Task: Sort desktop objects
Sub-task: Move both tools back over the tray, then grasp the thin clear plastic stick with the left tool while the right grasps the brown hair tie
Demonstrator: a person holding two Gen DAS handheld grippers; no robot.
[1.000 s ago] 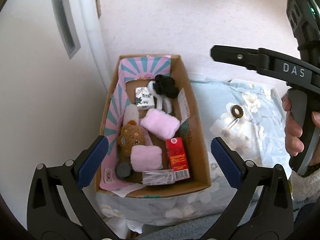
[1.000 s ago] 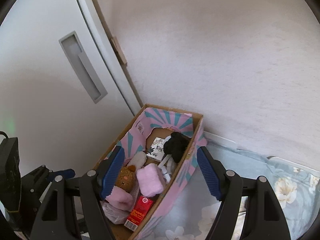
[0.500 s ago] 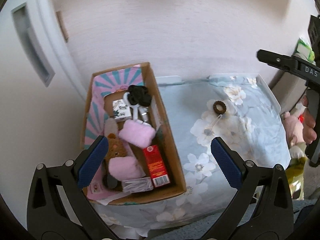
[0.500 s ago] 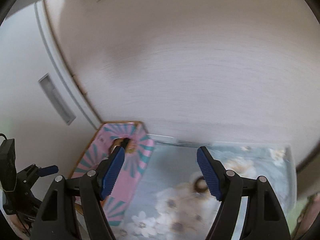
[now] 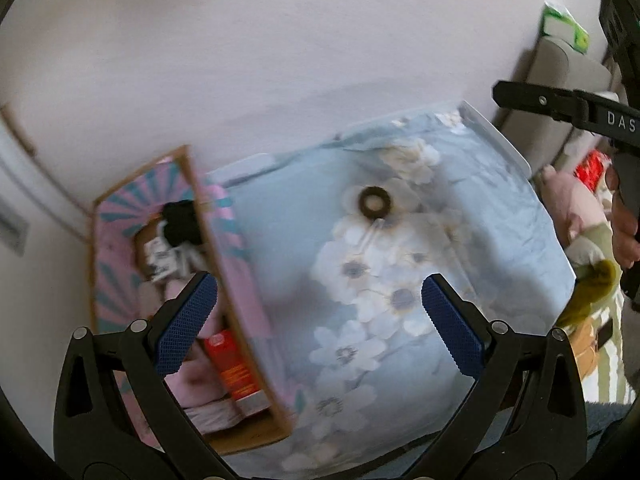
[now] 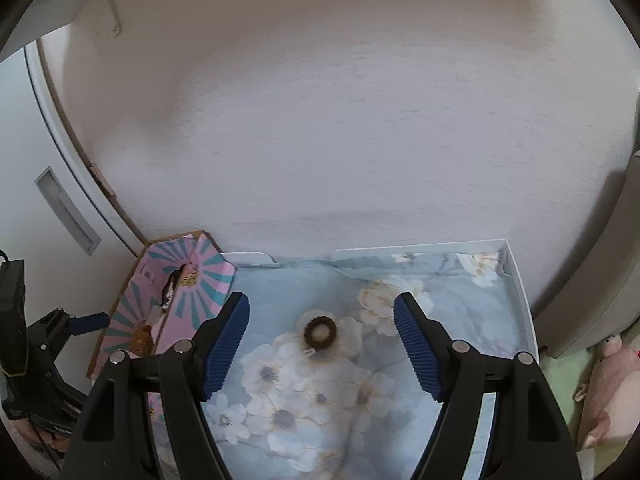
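Observation:
A brown ring-shaped hair tie (image 6: 320, 333) (image 5: 375, 201) lies on the light blue flowered cloth (image 6: 440, 320) (image 5: 460, 240), with a thin clear stick (image 5: 370, 236) just below it. My right gripper (image 6: 322, 344) hovers open above the hair tie, its blue pads (image 6: 416, 354) on either side, nothing touching. My left gripper (image 5: 320, 322) is open and empty above the cloth's near part. Its left pad overlaps the cardboard box (image 5: 236, 264) (image 6: 208, 280), which holds a red carton (image 5: 234, 368), pink fluffy items, a black piece (image 5: 180, 220) and other small things.
A white tray rim (image 6: 520, 292) edges the cloth at the right. A pink plush toy (image 6: 608, 392) and other soft items (image 5: 588, 264) lie right of it. A plain wall stands behind, a white door (image 6: 48, 200) at the left. A hand (image 5: 624, 224) holds the right gripper's handle.
Both grippers swung right, away from the box and over the flowered cloth. The hair tie has come between my right gripper's pads. Both stayed open and empty.

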